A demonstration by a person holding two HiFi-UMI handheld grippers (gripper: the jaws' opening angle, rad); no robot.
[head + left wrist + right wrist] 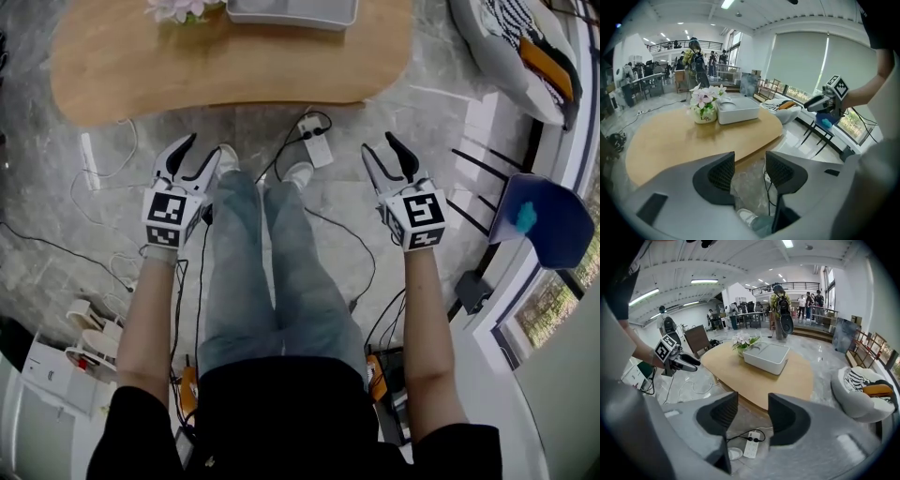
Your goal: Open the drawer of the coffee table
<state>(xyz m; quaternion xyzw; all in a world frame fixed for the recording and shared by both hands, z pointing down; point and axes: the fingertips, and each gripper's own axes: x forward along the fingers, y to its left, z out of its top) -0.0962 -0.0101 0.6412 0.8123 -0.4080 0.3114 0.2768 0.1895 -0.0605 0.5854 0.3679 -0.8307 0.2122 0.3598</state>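
Both empty, left tongs and right tongs gape; a pot holds flowers beside a white box.

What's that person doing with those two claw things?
A person faces a wooden coffee table, holding a left gripper in one hand and a right gripper in the other. Both grippers are open and empty, held above the floor short of the table. Neither touches it, and no drawer shows in these views.

You hold the left gripper and right gripper side by side, tilted downward, jaws apart, both empty.
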